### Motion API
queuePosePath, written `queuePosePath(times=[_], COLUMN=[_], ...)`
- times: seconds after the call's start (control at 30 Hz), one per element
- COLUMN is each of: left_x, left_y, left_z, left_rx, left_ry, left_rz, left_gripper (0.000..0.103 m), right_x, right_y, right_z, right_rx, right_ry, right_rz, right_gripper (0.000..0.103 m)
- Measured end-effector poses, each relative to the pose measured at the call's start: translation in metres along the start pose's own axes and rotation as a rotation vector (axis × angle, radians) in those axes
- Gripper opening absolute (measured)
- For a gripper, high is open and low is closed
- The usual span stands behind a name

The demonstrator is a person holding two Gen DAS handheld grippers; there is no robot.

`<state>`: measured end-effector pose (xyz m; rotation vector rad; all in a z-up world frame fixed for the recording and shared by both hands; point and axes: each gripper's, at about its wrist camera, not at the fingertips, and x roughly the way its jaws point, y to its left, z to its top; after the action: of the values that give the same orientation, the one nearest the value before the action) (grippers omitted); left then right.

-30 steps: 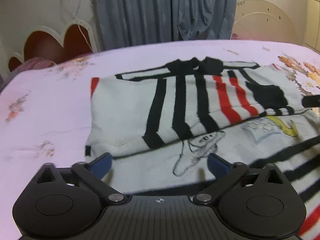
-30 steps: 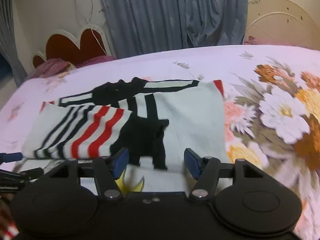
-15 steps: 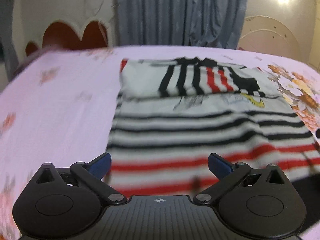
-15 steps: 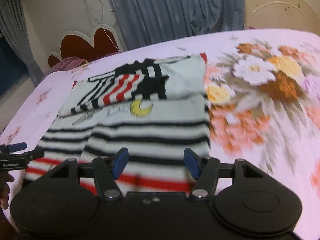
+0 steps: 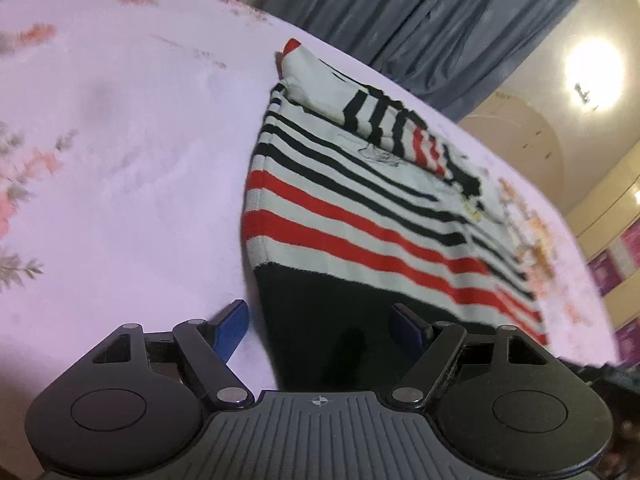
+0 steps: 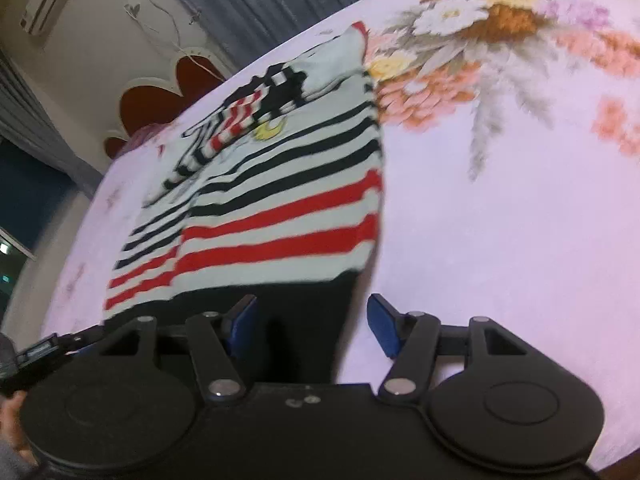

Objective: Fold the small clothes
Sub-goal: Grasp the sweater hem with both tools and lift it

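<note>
A small white sweater with black and red stripes [image 5: 360, 208] lies flat on the pink bed, its sleeves folded across the far end. Its black hem band [image 5: 340, 312] faces me. My left gripper [image 5: 320, 324] is open and straddles the hem's left corner, blue fingertips [image 5: 232, 324] either side. In the right wrist view the sweater [image 6: 280, 208] lies the same way, and my right gripper [image 6: 312, 324] is open and straddles the hem's right corner [image 6: 312, 308]. Whether the pads touch the cloth I cannot tell.
The pink bedsheet [image 5: 120, 160] has a large flower print [image 6: 480, 40] to the right of the sweater. A red scalloped headboard [image 6: 160, 92] and grey curtains [image 5: 400, 20] stand beyond. The left gripper's tip [image 6: 44, 348] shows at the right view's left edge.
Both grippers drew back from the folded sleeves to the sweater's near hem, dropped low and tilted. Each now sits at a hem corner. Both stayed open.
</note>
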<state>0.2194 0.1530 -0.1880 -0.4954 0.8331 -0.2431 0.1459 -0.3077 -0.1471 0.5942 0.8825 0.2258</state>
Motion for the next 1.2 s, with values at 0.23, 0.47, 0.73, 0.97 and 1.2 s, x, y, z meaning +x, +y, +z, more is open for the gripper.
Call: queuePosePath(times=[0.23,0.47,0.73,0.97,1.2], left_x=[0.009,0.018,0.011,0.008,0.065], left_y=[0.023,0.008,0.017,0.006,-0.014], left_z=[0.004,-0.001,-0.015,0.023,0.139], left_rx=[-0.15,-0.125,-0.183,-0.191,-0.171], left_ry=[-0.012,0.013,-0.051,-0.182,-0.236], left_rz=[-0.115,-0.16,-0.134,-0.149,-0.187], left_gripper=[0.067,0.062,0.007,0.007,0.007], right_x=[0.007,0.015,0.004,-0.005,0.029], right_y=[-0.005,-0.009,-0.009,0.004,0.024], right_z=[-0.002,0.001,0.002,0.043,0.149], right_rx=[0.079,0.103,0.05,0.037,0.047], right_ry=[0.013,0.013,-0.038,-0.17,-0.284], right_rz=[0.088,0.108,0.085,0.126,0.108], right_gripper=[0.049,0.039,0.006,0.005,0.005])
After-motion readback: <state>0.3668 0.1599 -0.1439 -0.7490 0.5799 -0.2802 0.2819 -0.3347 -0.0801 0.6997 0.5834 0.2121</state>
